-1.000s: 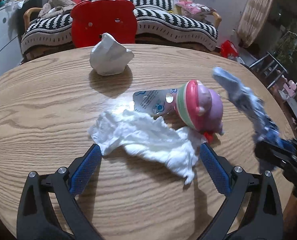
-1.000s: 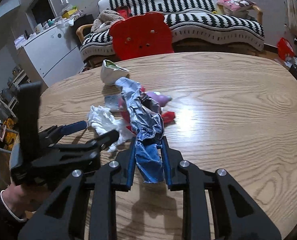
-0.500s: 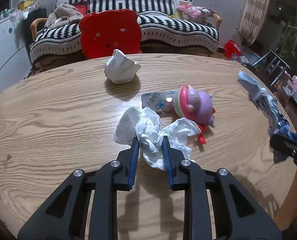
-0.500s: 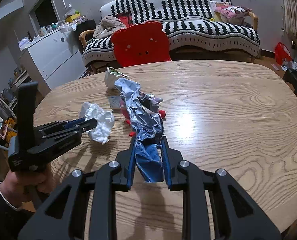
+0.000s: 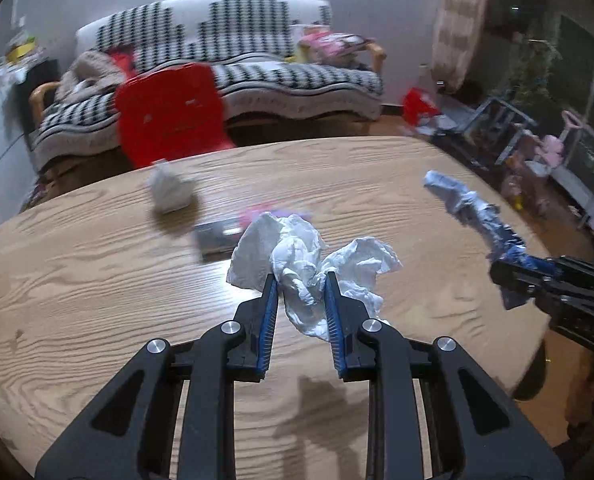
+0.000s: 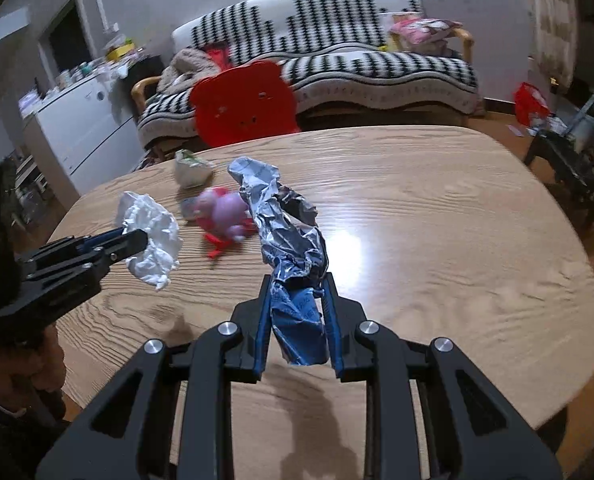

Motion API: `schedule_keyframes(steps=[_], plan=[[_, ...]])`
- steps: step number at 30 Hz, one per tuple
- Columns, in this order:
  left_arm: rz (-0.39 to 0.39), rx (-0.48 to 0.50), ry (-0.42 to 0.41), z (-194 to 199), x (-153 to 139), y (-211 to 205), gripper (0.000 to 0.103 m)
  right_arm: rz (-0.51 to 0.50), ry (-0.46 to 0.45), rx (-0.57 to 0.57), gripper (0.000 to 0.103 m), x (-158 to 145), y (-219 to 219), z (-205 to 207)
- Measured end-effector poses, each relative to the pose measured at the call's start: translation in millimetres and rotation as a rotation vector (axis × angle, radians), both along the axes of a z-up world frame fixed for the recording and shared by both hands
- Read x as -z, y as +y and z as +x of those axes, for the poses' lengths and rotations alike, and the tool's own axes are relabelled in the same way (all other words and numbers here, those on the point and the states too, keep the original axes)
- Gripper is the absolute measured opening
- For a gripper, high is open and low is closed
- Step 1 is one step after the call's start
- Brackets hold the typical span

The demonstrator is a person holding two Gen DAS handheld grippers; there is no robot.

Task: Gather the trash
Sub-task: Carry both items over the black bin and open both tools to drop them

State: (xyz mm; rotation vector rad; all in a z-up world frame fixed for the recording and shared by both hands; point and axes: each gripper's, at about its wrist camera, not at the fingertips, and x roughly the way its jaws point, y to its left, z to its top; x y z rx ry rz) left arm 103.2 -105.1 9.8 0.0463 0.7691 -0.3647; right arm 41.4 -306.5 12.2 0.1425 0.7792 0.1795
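- Left gripper (image 5: 299,280) clamped on crumpled white tissue (image 5: 297,256), raised clear of the oval wooden table (image 5: 97,280) for disposal.
- Right gripper (image 6: 297,280), at three o'clock, pinching crinkled silver-blue foil wrapper (image 6: 289,240); bin apparently unseen.

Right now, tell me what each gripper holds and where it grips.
Left gripper: the crumpled white tissue, pinched through its middle. Right gripper: the silver and blue wrapper, clamped at its blue lower end.
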Motion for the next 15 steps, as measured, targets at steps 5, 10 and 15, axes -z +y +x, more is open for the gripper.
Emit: schedule_keyframes(steps=[5, 10, 15], plan=[[-0.039, 0.146, -0.023, -17.5, -2.7, -72.7, 0.023, -0.006, 0.006, 0.114, 0.024, 2.2, -65.7, -34.1], [-0.062, 0.303, -0.013, -41.0, 7.2, -152.4, 0.023, 0.001, 0.029, 0.236, 0.024, 14.3, -137.0, -73.6], [-0.075, 0.441, 0.017, -67.4, 24.5, -224.4, 0.023, 0.009, 0.051, 0.352, 0.024, 30.7, -201.5, -116.0]])
